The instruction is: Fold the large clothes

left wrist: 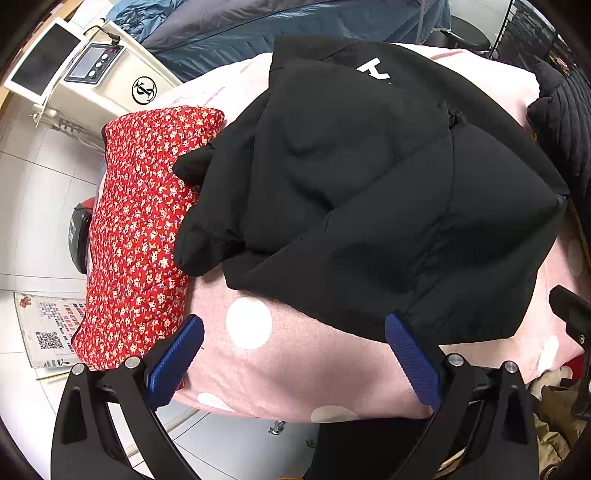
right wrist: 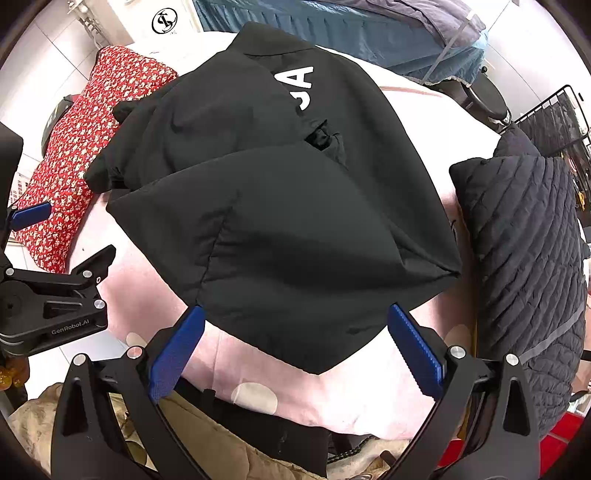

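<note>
A black padded jacket with white letters lies partly folded on the pink dotted bedspread; it also shows in the right wrist view. Its sleeves lie folded across the body, a cuff resting on the red floral garment. My left gripper is open and empty, hovering just before the jacket's near hem. My right gripper is open and empty, with the jacket's near corner lying between its blue pads. The left gripper's body shows at the left of the right wrist view.
A folded red floral garment lies left of the jacket. A dark quilted jacket lies at the right. A white machine stands at the far left. A blue bed is behind. Beige clothes lie below the bed edge.
</note>
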`<state>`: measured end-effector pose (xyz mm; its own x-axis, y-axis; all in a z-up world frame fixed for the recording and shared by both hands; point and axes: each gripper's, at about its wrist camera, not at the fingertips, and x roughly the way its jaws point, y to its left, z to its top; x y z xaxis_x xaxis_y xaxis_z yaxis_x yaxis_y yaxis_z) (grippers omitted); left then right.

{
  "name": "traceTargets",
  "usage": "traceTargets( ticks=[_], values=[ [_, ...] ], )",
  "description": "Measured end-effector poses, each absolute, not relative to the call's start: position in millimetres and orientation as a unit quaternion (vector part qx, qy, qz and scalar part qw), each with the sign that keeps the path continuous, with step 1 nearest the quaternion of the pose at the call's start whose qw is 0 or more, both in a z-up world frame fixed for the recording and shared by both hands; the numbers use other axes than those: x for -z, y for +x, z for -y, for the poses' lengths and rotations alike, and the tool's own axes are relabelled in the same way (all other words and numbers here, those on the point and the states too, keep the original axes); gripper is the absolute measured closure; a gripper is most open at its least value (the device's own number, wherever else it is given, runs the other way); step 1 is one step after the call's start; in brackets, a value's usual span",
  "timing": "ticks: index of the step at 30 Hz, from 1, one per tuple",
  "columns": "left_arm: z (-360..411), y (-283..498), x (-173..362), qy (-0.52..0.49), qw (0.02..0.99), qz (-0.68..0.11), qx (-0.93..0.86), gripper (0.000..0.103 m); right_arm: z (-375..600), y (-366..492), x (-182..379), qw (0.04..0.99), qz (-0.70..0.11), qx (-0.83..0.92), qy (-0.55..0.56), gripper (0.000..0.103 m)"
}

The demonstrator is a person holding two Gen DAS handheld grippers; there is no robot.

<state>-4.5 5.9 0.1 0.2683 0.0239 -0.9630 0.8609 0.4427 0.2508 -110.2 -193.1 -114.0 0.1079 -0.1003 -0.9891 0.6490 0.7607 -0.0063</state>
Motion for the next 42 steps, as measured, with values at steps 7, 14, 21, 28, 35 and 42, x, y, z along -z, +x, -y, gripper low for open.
traceTargets(
  ticks=[7,14,21,28,35,42],
  values=[
    [-5.9,-4.4,-0.3,0.426,0.673,-0.518,0.312,0.006,192.3,-112.1,113.5,0.709,-0.614,0.265,0.223,0.006],
    [-11.9,-7.0,-0.8,0.425,0.676,-0.515,0.311,0.006,187.8,-116.5,110.2,0.709,-0.611,0.271,0.223,0.006],
    [-12.6,-8.5,-1.3,0.426,0.677,-0.515,0.309,0.006,186.6,-117.7,108.7,0.709,-0.610,0.274,0.225,0.006],
    [-14.3,-9.2,-1.2,0.426,0.677,-0.515,0.309,0.006,184.8,-118.0,108.9,0.709,-0.610,0.273,0.225,0.006],
    [-17.0,-10.9,-0.4,0.428,0.676,-0.515,0.306,0.006,184.2,-118.7,109.0,0.709,-0.611,0.273,0.225,0.006],
    [-17.9,-12.5,-0.9,0.429,0.676,-0.516,0.304,0.006,181.3,-120.5,110.1,0.708,-0.611,0.271,0.226,0.006]
  ],
)
